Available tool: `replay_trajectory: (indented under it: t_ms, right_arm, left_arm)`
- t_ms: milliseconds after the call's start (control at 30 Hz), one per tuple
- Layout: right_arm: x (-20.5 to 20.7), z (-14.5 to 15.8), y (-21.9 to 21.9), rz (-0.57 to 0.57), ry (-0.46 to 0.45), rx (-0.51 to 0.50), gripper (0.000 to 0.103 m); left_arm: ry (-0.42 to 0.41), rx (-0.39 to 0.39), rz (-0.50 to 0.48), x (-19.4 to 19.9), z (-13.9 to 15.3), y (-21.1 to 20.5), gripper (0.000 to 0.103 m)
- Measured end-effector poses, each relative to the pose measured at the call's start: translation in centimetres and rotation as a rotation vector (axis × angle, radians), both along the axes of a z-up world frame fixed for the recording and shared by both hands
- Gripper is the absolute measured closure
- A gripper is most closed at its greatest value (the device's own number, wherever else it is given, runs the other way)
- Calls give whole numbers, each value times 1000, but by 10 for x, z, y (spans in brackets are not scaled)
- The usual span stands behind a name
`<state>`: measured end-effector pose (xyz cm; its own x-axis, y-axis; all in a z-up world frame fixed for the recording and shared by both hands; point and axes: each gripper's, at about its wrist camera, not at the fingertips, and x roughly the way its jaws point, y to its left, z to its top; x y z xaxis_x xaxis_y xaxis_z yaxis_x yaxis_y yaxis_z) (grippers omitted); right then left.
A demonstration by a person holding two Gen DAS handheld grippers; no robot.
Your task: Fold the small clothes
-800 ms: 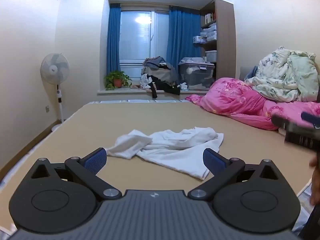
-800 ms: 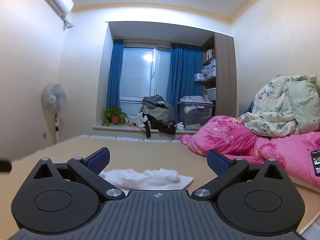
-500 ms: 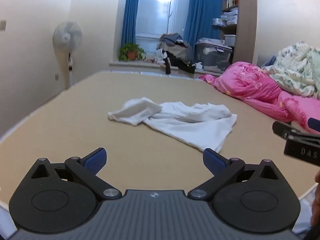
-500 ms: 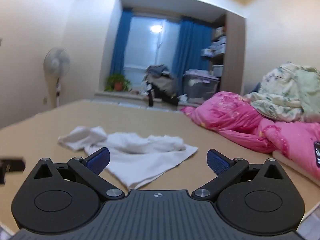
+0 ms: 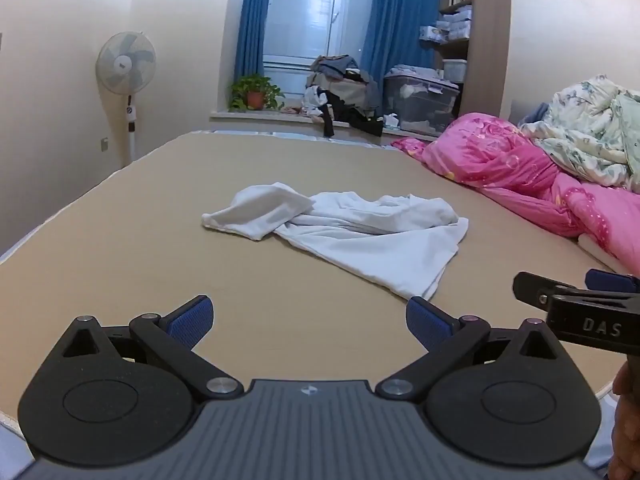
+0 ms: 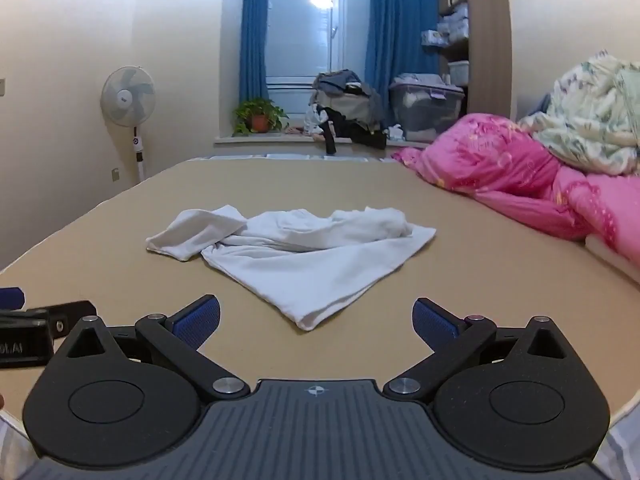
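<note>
A white fan (image 5: 126, 65) stands far to the left of the white shirt (image 5: 352, 236), by the wall. My left claw (image 5: 308, 322) is wide apart with nothing in it, and it hangs over the bed (image 5: 120, 248) just in front of the shirt. The shirt lies crumpled in the middle of the tan bed, flat on it, and no claw touches it. My right claw (image 6: 316, 322) is wide apart too and holds nothing, and the shirt's near corner points at it. To the right of the shirt lies a pink blanket (image 5: 520, 176). A flowery quilt (image 5: 592, 132) sits on top of that blanket.
</note>
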<state>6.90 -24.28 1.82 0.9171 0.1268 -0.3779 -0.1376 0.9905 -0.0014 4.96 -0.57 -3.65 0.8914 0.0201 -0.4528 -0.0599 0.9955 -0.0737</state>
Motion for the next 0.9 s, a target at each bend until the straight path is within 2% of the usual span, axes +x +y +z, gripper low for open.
replay_trajectory:
  t_ms: [67, 233, 900]
  right_arm:
    - [9, -16, 0, 3, 2, -14, 2]
    - [9, -30, 14, 48, -11, -46, 2]
    - [10, -43, 24, 73, -7, -59, 5]
  left_arm:
    - [-5, 2, -5, 0, -2, -1, 0]
    - [-7, 3, -5, 0, -7, -1, 0]
    - [-10, -7, -7, 3, -15, 5, 0]
